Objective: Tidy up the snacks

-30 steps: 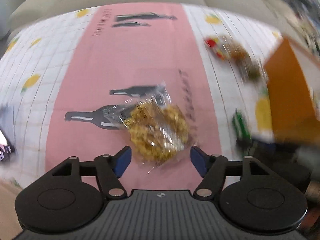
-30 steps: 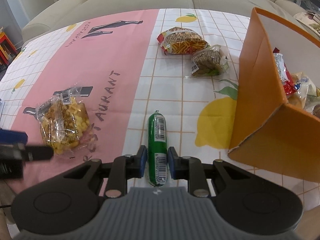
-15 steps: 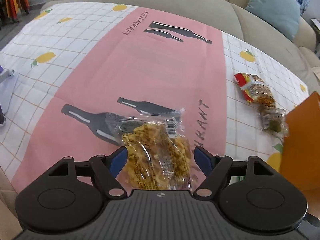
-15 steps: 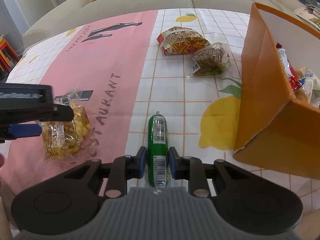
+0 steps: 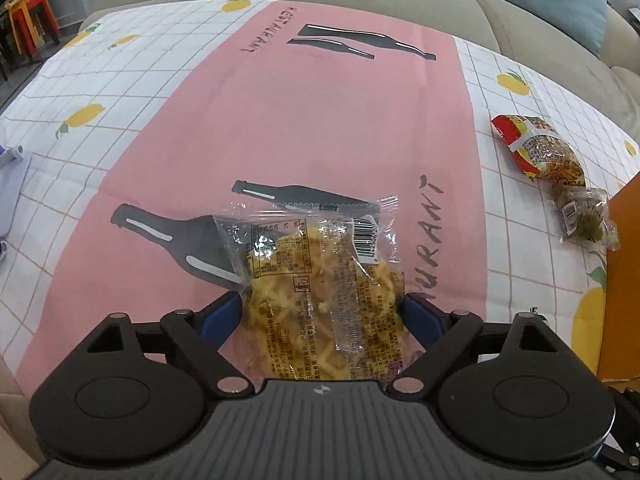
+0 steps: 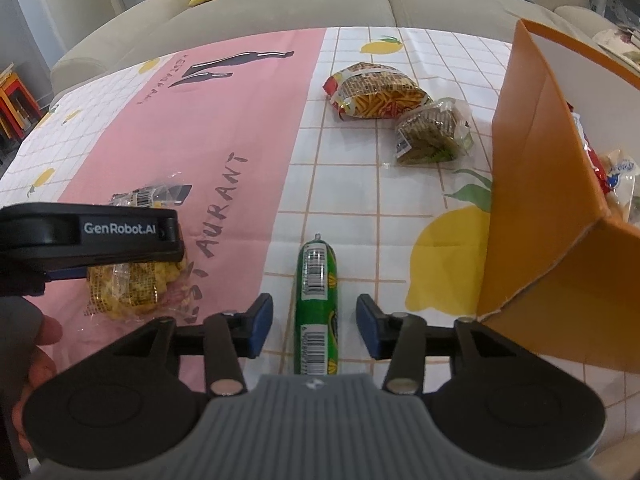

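Plainly, "GenRobot.AI" is printed on the left claw [image 6: 132,280], whose jaws are opening around a clear bag of yellow snacks [image 5: 320,292]; whether the pads touch it is unclear. Between the right claw's [image 6: 315,326] opening jaws lies a green barcoded sausage [image 6: 318,304], untouched, on the "RESTAURANT" tablecloth [image 5: 320,128] before a sofa [image 6: 280,12].

Clear plastic packet of yellow noodle snack [image 5: 320,292]: near end hidden under the left gripper's black body; in the right wrist view its middle is covered by that gripper's side.

Green plastic-wrapped sausage stick [image 6: 318,304]: near end hidden beneath the right gripper's grey body.

Orange cardboard box [image 6: 532,200]: cut off by the picture's right edge; contents only partly visible.

Label print on packets: too small to read.
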